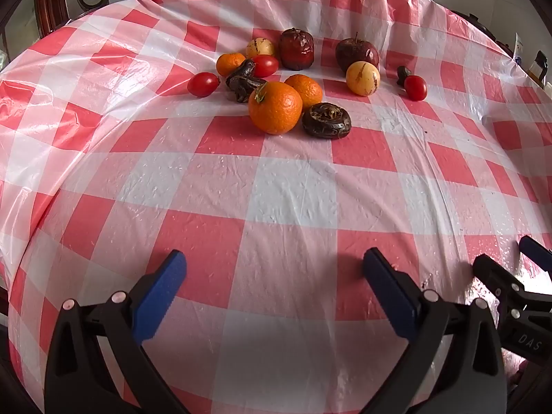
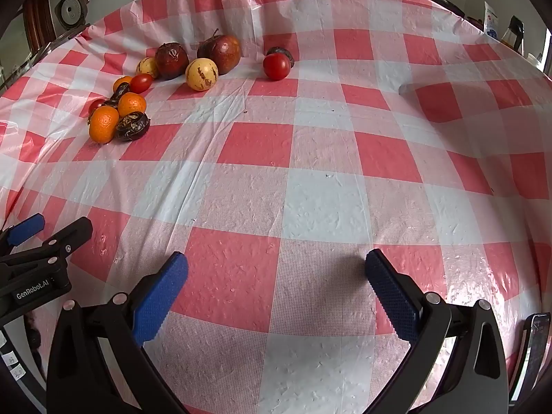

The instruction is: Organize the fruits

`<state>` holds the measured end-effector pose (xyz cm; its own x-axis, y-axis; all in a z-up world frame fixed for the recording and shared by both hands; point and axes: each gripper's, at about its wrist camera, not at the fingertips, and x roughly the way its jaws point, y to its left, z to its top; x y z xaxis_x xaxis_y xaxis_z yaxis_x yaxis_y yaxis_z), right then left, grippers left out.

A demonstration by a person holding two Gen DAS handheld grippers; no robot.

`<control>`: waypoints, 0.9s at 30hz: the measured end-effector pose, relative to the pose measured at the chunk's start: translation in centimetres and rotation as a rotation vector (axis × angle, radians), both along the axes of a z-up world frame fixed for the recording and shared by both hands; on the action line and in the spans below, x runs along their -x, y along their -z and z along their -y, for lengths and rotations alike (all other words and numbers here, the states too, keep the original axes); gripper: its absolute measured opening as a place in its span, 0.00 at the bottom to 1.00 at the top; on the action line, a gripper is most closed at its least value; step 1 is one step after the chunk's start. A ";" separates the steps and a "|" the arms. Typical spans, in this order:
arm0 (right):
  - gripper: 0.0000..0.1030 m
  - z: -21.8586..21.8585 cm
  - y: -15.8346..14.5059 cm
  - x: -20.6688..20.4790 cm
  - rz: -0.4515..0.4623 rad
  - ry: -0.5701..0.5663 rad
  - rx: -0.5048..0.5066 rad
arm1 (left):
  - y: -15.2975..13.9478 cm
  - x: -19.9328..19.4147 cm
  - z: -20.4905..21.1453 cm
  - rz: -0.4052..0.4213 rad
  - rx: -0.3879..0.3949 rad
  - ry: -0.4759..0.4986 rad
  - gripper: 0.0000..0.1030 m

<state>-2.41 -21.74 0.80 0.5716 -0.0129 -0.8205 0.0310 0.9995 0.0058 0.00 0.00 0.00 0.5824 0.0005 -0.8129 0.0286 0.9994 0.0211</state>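
A loose cluster of fruit lies at the far side of the table. In the left wrist view a large orange [image 1: 275, 107] sits at the front beside a dark wrinkled fruit [image 1: 326, 120], with a smaller orange [image 1: 305, 90], red tomatoes [image 1: 203, 84], yellow melons [image 1: 363, 78] and dark red apples [image 1: 296, 49] behind. The same cluster shows at the upper left of the right wrist view, with the large orange [image 2: 103, 125] and a lone tomato [image 2: 276, 66]. My left gripper [image 1: 274, 269] is open and empty over the near cloth. My right gripper [image 2: 276, 269] is open and empty too.
A red and white checked plastic cloth [image 1: 293, 200] covers the round table. The right gripper's fingers [image 1: 500, 276] show at the left wrist view's right edge. A phone [image 2: 534, 345] lies at the table's near right edge. Bottles [image 2: 514, 32] stand beyond the far right rim.
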 end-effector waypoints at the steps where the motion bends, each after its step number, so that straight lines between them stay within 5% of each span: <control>1: 0.96 0.0 0.0 0.0 0.000 0.000 0.000 | 0.0 0.0 0.0 0.000 0.001 0.000 0.99; 27: 0.96 0.0 -0.1 0.0 0.000 0.000 0.000 | -0.3 0.4 0.1 -0.001 0.000 0.000 0.99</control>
